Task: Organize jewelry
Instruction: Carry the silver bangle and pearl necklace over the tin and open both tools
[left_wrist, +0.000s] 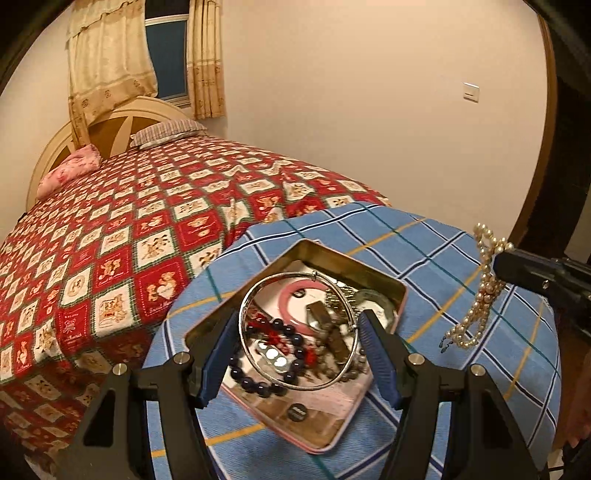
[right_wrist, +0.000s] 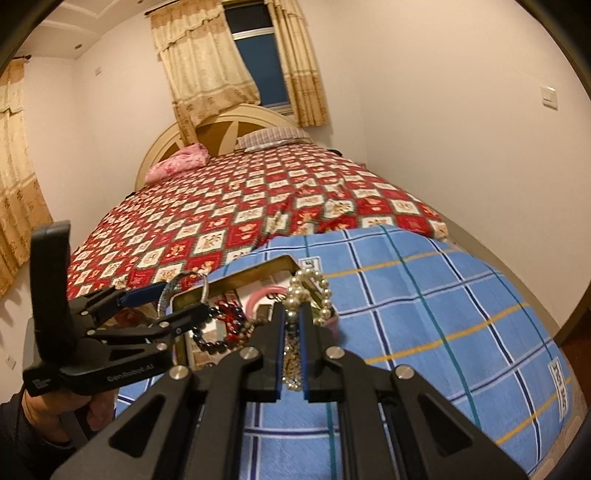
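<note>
The left gripper (left_wrist: 299, 354) holds a thin silver metal bangle (left_wrist: 298, 329) across its width, the jaws standing wide with the blue pads (left_wrist: 218, 360) pressed on the hoop's two sides. Beyond and below those jaws lies the open rectangular gold-lined tin box (left_wrist: 364, 275), crowded with a dark blue bead bracelet (left_wrist: 264, 380), a pink ring-shaped bangle (left_wrist: 291, 295) and other small pieces that are hard to tell apart.

The right gripper (right_wrist: 291, 328) has its jaws closed tight on a bunched cream pearl necklace (right_wrist: 308, 291). A loop of pearls stands up past the fingertips and more strands hang down between and beneath the jaws, clear of the blue checked cloth (right_wrist: 424, 314) that covers the desk. The tin lies just left of these jaws.

Both pieces appear lifted out of the tin for sorting, so the step in hand is likely carrying each to its own spot on the cloth. To do it well, keep the bangle level so that it cannot pivot out between the pads. Lower the pearls slowly until the dangling end touches the cloth first, then draw the jaws sideways while releasing, so the strand lies out rather than heaping or snagging. Set the two well apart
</note>
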